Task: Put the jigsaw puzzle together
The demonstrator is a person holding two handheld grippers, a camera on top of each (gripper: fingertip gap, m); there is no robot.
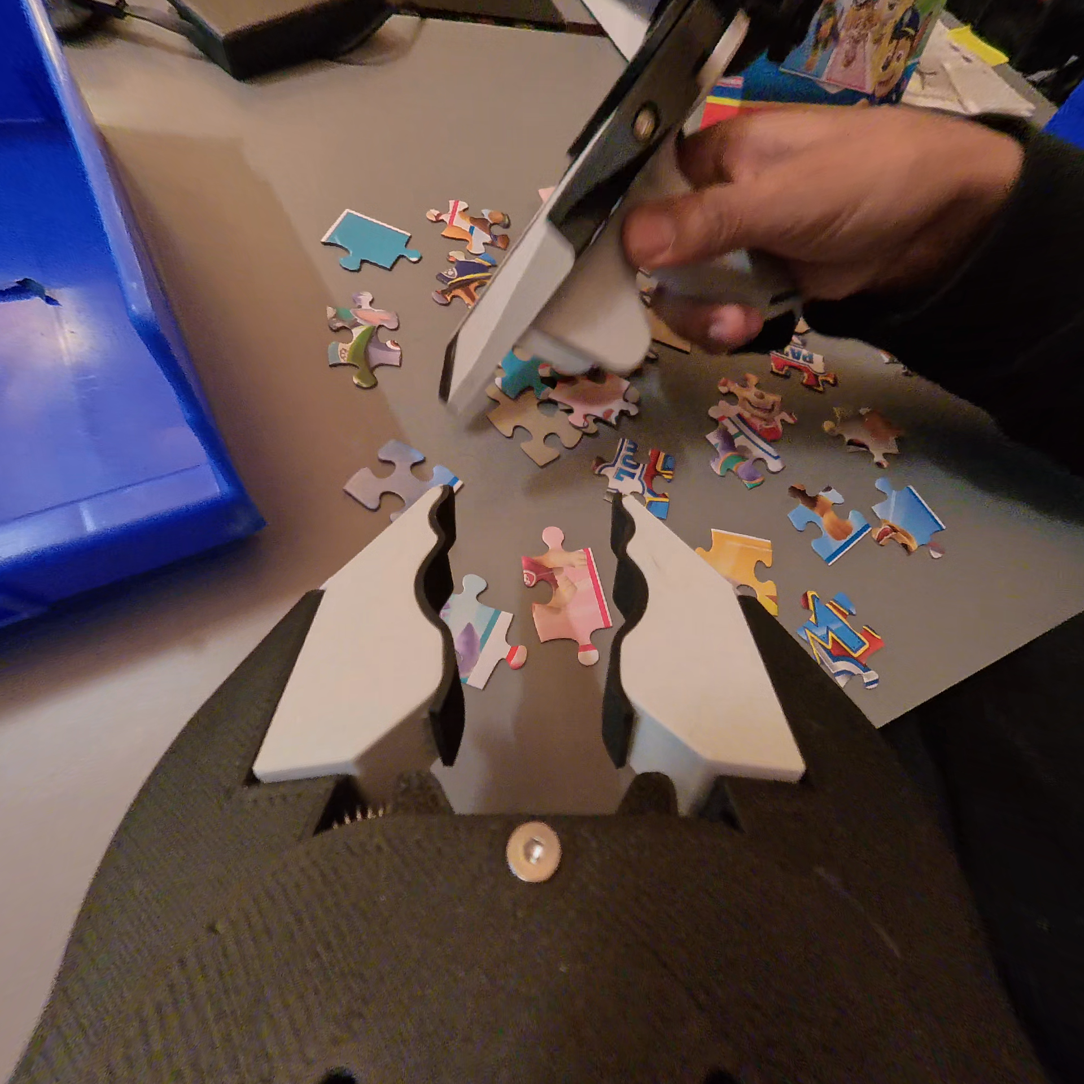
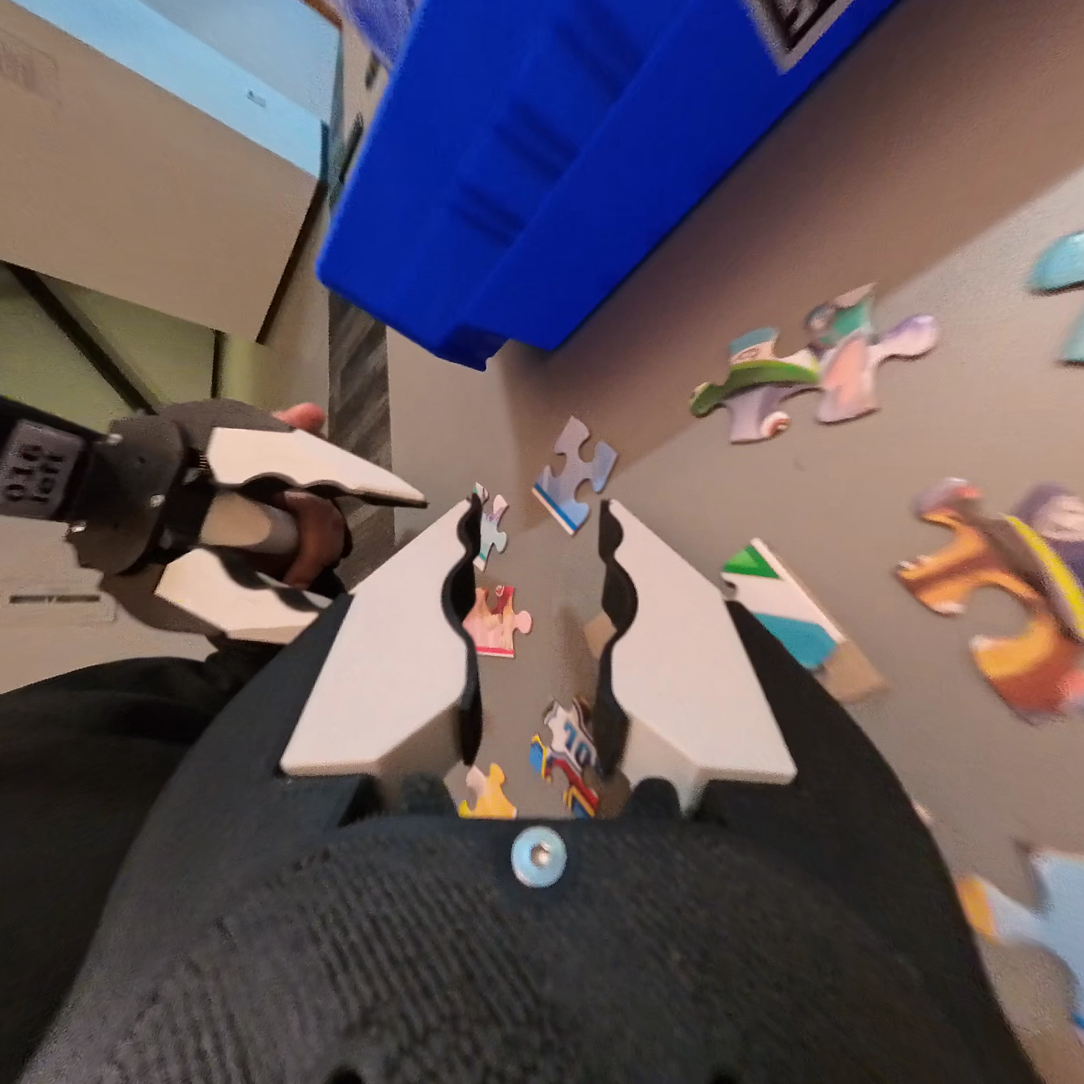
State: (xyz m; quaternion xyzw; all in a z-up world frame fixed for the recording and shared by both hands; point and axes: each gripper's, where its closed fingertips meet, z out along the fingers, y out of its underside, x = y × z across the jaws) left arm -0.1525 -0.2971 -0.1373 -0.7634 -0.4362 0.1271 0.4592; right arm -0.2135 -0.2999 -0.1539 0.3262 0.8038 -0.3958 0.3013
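Observation:
Several loose jigsaw pieces lie on a grey table (image 1: 305, 152). My left gripper (image 1: 531, 498) is open and empty, hovering low over a pink piece (image 1: 566, 592) and a pale blue piece (image 1: 481, 633). A grey-blue piece (image 1: 393, 478) lies by its left fingertip. My right gripper (image 2: 538, 504) is open and empty, with table showing between the pads. In the left wrist view it (image 1: 504, 381) tilts down over a small heap with a brown face-down piece (image 1: 528, 425). The same grey-blue piece (image 2: 578, 481) lies just beyond its tips. The left gripper's upper finger (image 2: 305, 463) shows at its left.
A blue plastic bin (image 1: 88, 352) stands at the table's left, seen also in the right wrist view (image 2: 557, 176). A colourful puzzle box (image 1: 844, 53) and a black box (image 1: 281, 35) stand at the back. More pieces (image 1: 745, 434) are scattered to the right, near the table's front edge.

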